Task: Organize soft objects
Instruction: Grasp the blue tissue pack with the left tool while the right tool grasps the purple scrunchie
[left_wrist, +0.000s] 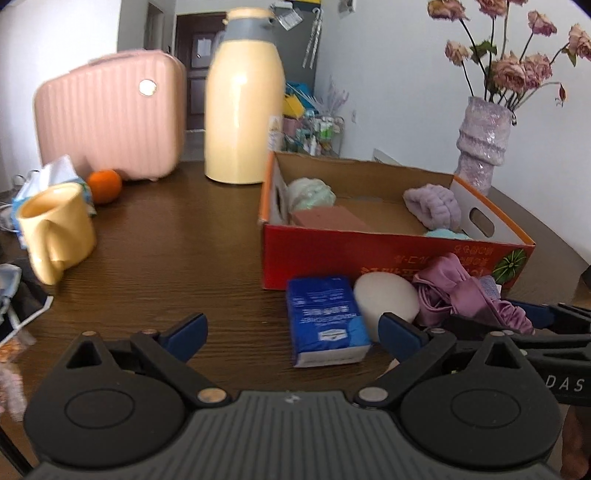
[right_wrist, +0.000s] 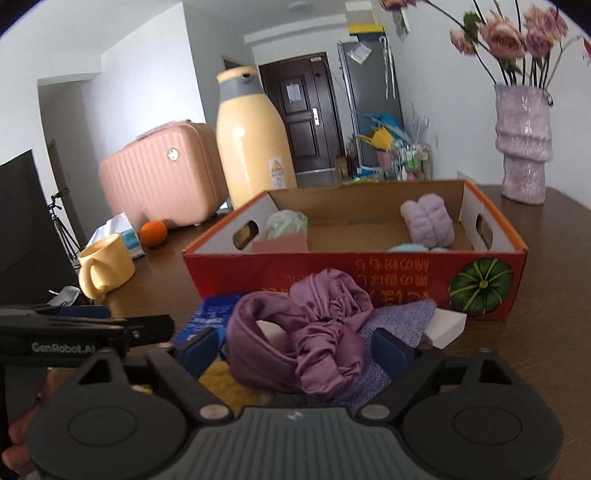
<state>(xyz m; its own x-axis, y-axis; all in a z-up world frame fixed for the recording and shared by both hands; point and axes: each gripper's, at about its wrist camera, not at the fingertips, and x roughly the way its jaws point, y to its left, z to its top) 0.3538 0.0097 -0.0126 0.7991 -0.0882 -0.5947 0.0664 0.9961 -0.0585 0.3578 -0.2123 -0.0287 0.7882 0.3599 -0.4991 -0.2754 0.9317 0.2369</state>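
A red cardboard box (left_wrist: 369, 254) (right_wrist: 369, 273) stands on the brown table and holds a green fluffy item (left_wrist: 310, 194), a pink block (left_wrist: 328, 218) and a lilac headband (right_wrist: 428, 219). In front of it lie a blue tissue pack (left_wrist: 325, 321), a white round sponge (left_wrist: 386, 299) and a purple satin cloth (right_wrist: 303, 343) on a lavender woven cloth (right_wrist: 402, 317), with a white foam block (right_wrist: 445, 326) beside them. My left gripper (left_wrist: 295, 332) is open, and the tissue pack lies between its fingers, nearer the right one. My right gripper (right_wrist: 295, 347) is open around the satin cloth.
A tall yellow jug (left_wrist: 243, 110) and a pink case (left_wrist: 110, 118) stand at the back. An orange (left_wrist: 104, 185) and a yellow mug (left_wrist: 55, 229) are at the left. A lilac vase (right_wrist: 522, 147) with dried roses stands at the back right. Bare wood lies left of the box.
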